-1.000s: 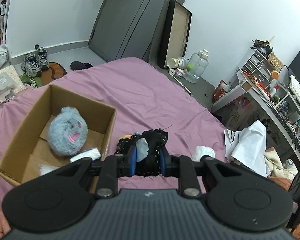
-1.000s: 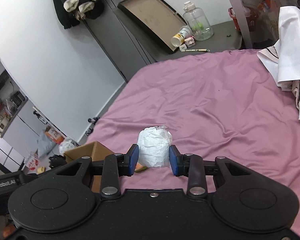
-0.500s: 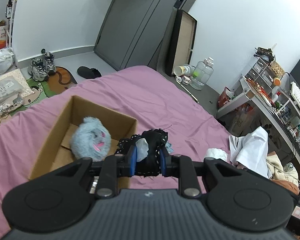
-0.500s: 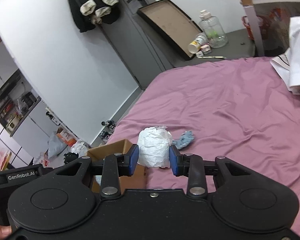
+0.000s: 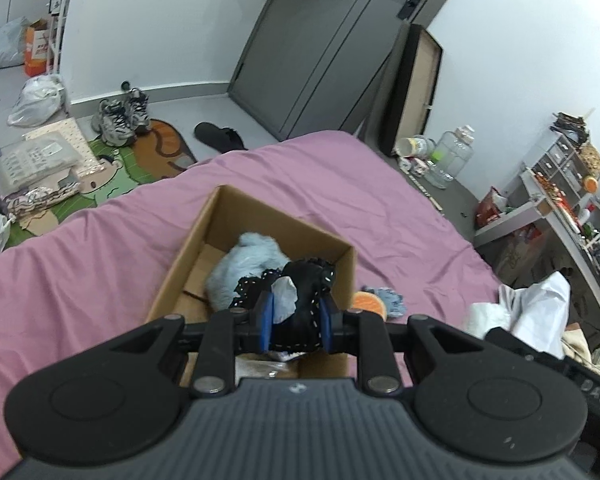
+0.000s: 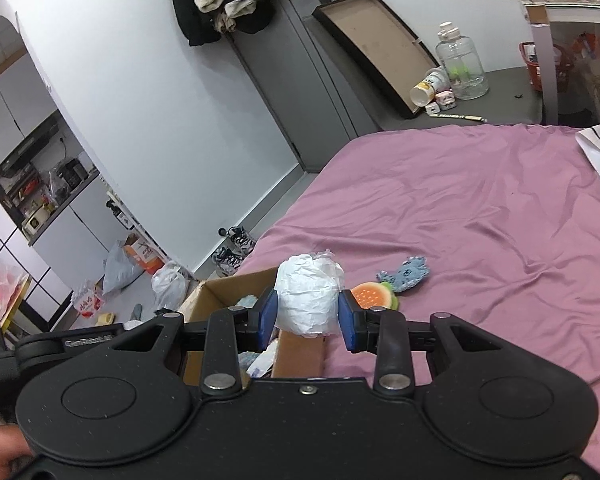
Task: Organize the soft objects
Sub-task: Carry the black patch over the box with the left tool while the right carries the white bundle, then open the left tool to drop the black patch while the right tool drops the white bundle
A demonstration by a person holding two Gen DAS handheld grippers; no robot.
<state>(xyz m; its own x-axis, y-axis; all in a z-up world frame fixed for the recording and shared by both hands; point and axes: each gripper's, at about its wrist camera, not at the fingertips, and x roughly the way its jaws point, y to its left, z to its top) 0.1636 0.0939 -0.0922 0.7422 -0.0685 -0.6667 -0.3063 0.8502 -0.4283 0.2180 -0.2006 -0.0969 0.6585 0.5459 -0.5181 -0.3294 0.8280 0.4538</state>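
My left gripper (image 5: 296, 318) is shut on a black soft item with white stitching (image 5: 306, 296), held over the near end of an open cardboard box (image 5: 224, 208) on the pink bed. A fluffy light-blue plush (image 5: 244, 268) lies inside the box. My right gripper (image 6: 306, 318) is shut on a white crumpled soft bundle (image 6: 308, 296), held above the box's near corner (image 6: 300, 350). An orange burger-shaped toy (image 6: 372, 294) and a small blue plush (image 6: 410, 272) lie on the bed just right of the box.
The pink bedsheet (image 6: 480, 208) spreads to the right. White cloth (image 5: 540, 312) is heaped at the bed's right edge. Shoes (image 5: 120, 118), bags and a mat lie on the floor beyond the bed. A desk with shelves (image 5: 560, 196) stands at the right.
Both grippers have moved toward the box with their loads; the box now sits under the left gripper's fingers, and the burger toy and blue plush have come into the right wrist view.
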